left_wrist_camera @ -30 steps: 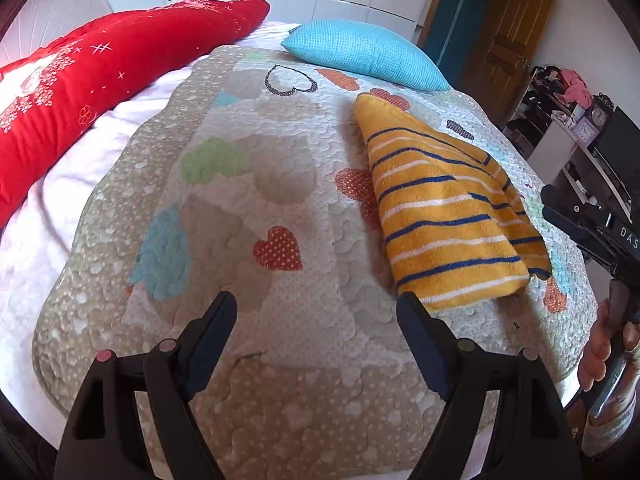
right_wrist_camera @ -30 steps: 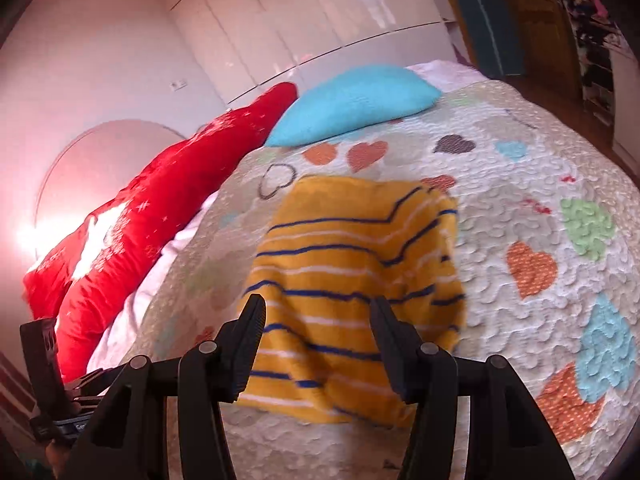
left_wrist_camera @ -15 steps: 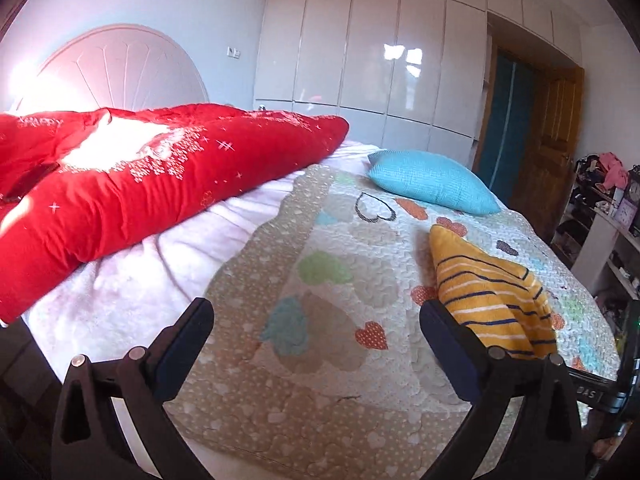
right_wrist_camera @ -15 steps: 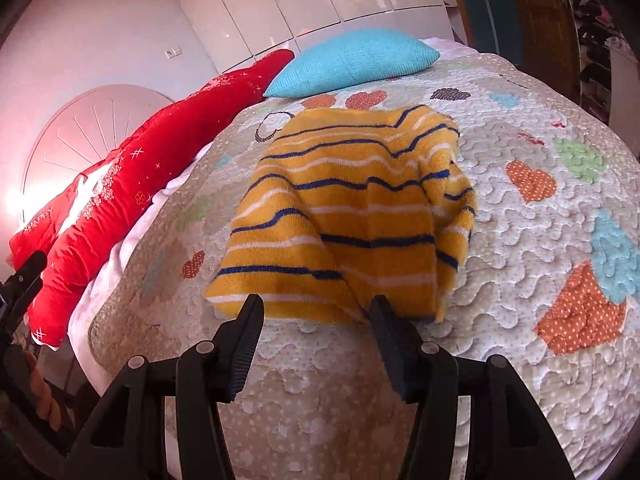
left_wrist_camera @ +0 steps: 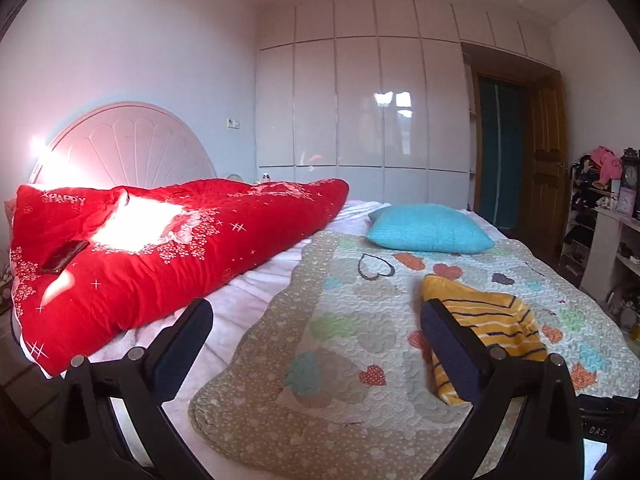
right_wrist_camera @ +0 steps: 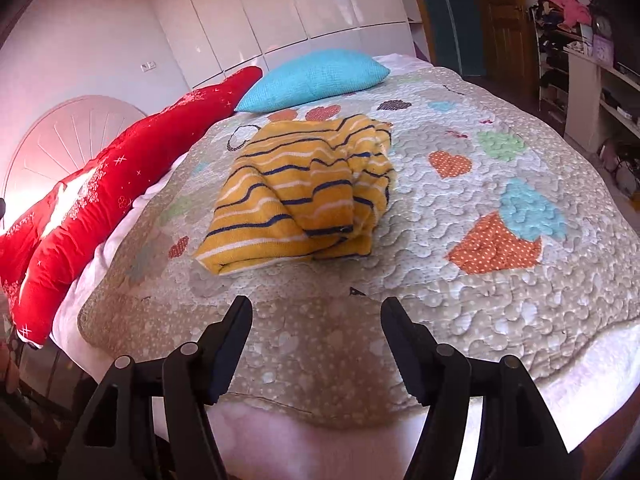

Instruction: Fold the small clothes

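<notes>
A yellow garment with blue and white stripes (right_wrist_camera: pixel 304 192) lies folded on the heart-patterned quilt (right_wrist_camera: pixel 460 280). It also shows in the left wrist view (left_wrist_camera: pixel 496 320), partly behind my right finger. My right gripper (right_wrist_camera: pixel 316 344) is open and empty, held back over the quilt's near edge, apart from the garment. My left gripper (left_wrist_camera: pixel 316 348) is open and empty, raised off the bed's near corner, left of the garment.
A red duvet (left_wrist_camera: pixel 160 248) with a dark phone (left_wrist_camera: pixel 64 256) on it lies along the left. A blue pillow (left_wrist_camera: pixel 428 228) sits at the far side. White wardrobes (left_wrist_camera: pixel 360 100), a wooden door (left_wrist_camera: pixel 548 152) and cluttered shelves (right_wrist_camera: pixel 592 60) stand beyond.
Both grippers have pulled back and away from the garment, which now lies alone on the quilt. The left gripper has also lifted and tilted up toward the room.
</notes>
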The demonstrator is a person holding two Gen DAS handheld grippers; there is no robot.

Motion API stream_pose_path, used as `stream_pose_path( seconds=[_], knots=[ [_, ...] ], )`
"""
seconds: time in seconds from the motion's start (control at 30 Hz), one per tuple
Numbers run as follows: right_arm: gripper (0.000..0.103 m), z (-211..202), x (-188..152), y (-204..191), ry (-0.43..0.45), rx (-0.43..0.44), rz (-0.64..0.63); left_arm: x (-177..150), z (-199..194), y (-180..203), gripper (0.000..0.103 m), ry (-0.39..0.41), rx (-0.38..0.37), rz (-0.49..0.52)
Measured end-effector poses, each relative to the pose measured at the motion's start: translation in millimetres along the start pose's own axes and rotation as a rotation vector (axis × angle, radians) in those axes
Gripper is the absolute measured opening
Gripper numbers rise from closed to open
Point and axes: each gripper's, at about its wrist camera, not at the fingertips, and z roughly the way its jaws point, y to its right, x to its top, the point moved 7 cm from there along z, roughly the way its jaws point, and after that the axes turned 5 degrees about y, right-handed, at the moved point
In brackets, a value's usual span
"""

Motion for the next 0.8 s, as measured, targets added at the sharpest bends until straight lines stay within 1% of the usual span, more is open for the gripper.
stream_pose_path(
  seconds=[0.1, 0.2, 0.27, 0.3, 0.37, 0.4, 0.47, 0.53, 0.6, 0.7, 0.8],
  knots=[
    [0.073, -16, 3, 3, 0.029, -0.006, 0.02, 0, -11, 8, 0.103, -0.031, -0.022, -0.003],
    [0.077, -32, 3, 0, 0.057, -0.014, 0.014, -6, -18, 19, 0.103, -0.111, -0.081, -0.007],
    [0.079, -39, 3, -2, 0.071, -0.027, -0.004, -11, -23, 23, 0.103, -0.151, -0.084, 0.005],
    [0.079, -40, 1, -3, 0.074, -0.037, -0.015, -14, -25, 24, 0.103, -0.152, -0.076, 0.014],
    [0.08, -42, -2, -3, 0.069, -0.058, -0.038, -21, -26, 27, 0.103, -0.176, -0.057, 0.012],
    [0.08, -42, -5, -4, 0.064, -0.067, -0.046, -26, -25, 30, 0.103, -0.204, -0.063, 0.005],
    [0.08, -42, -9, -5, 0.055, -0.082, -0.058, -40, -20, 38, 0.103, -0.277, -0.09, 0.005],
    [0.08, -42, -12, -4, 0.047, -0.095, -0.068, -52, -17, 46, 0.103, -0.328, -0.122, 0.014],
    [0.08, -41, -14, -3, 0.038, -0.11, -0.074, -62, -15, 52, 0.103, -0.352, -0.133, 0.033],
    [0.081, -38, -15, -1, 0.024, -0.126, -0.068, -75, -15, 60, 0.103, -0.371, -0.129, 0.068],
    [0.081, -35, -16, 0, 0.01, -0.138, -0.063, -85, -12, 64, 0.103, -0.405, -0.142, 0.081]
  ],
)
